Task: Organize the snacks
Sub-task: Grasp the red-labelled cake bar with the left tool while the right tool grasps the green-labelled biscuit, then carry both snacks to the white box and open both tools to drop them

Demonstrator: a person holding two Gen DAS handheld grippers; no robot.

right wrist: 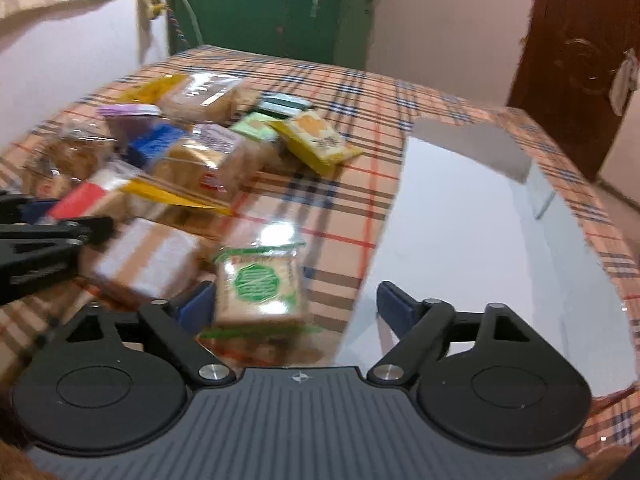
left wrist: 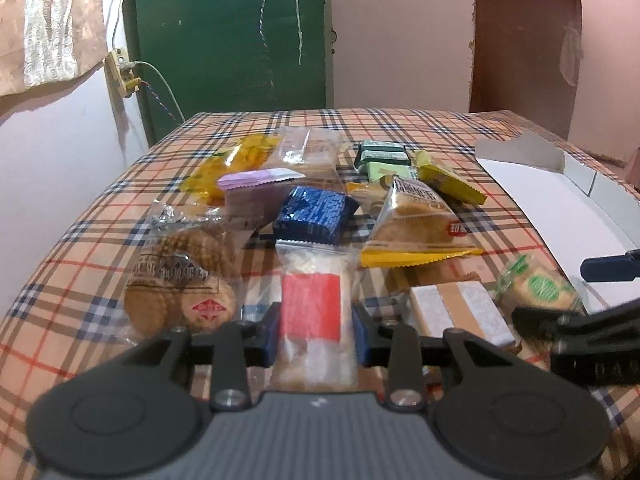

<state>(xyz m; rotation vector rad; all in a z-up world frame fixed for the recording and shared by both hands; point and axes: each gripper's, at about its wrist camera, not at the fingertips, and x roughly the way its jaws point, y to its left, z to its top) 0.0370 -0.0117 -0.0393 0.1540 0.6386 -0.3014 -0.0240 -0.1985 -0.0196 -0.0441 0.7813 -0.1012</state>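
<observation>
Left tongs [left wrist: 316, 332] clenched on red-labelled packet [left wrist: 311, 304], long axis pointing ahead; right tongs [right wrist: 294, 304] released, straddling green-labelled biscuit pack [right wrist: 260, 292]; white box [right wrist: 480, 248] lies rightward.

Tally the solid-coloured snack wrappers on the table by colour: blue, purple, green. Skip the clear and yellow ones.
Blue foil packet: 1
Pale purple packet: 1
Green packets: 2, dark green packet and light green packet
Total: 4

Ahead of me at 12 o'clock stands a green door [left wrist: 232, 32]; pale pink walls [left wrist: 400, 32] flank it, a brown door [left wrist: 524, 36] at 2 o'clock.
</observation>
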